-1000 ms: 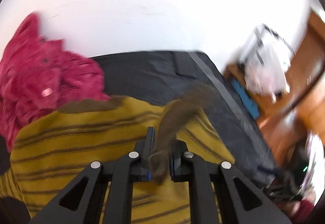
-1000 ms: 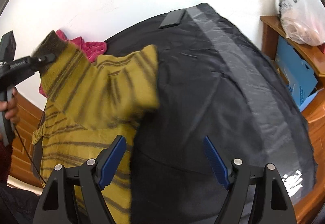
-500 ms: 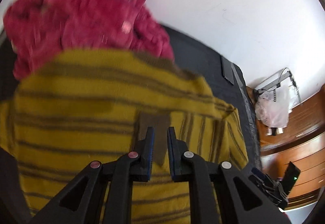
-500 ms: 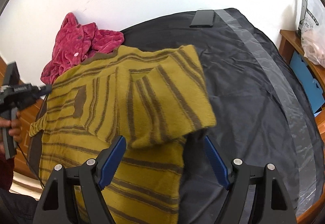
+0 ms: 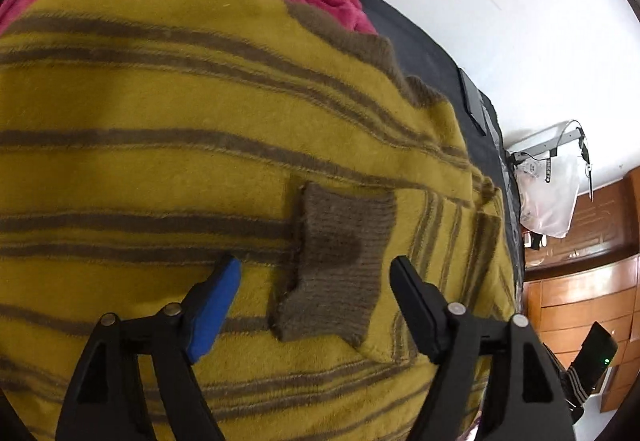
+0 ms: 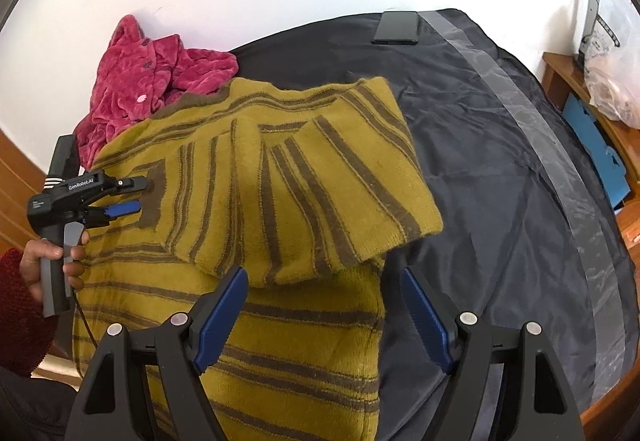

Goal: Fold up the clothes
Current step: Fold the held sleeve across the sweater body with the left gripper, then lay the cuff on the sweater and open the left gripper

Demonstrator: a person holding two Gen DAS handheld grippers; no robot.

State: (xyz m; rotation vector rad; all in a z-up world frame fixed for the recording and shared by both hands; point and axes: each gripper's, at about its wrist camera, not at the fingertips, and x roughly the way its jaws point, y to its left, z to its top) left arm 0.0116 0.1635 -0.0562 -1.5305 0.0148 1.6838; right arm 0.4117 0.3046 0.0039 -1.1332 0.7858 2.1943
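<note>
A mustard sweater with brown stripes point(image 6: 280, 181) lies on the dark bed cover point(image 6: 500, 161), both sleeves folded across its body. In the left wrist view the sweater point(image 5: 160, 169) fills the frame. The brown cuff point(image 5: 340, 261) rests flat on it between the jaws of my left gripper point(image 5: 315, 265). Those jaws are opening, and the pads are clear of the cuff. The right wrist view shows the left gripper point(image 6: 138, 195) at the cuff point(image 6: 154, 197), held by a hand point(image 6: 52, 261). My right gripper point(image 6: 322, 277) hovers open over the sweater's near right edge, holding nothing.
A crimson fleece garment point(image 6: 152, 89) is heaped at the far left against the white wall. A dark phone point(image 6: 396, 27) lies at the bed's far edge. To the right stand wooden furniture point(image 6: 560, 81), a plastic bag point(image 6: 612, 61) and a blue object point(image 6: 592, 149).
The left gripper came down with the cuff, laid the sleeve across the sweater's body and let go, its jaws spreading. The right gripper shifted sideways early on and stayed open.
</note>
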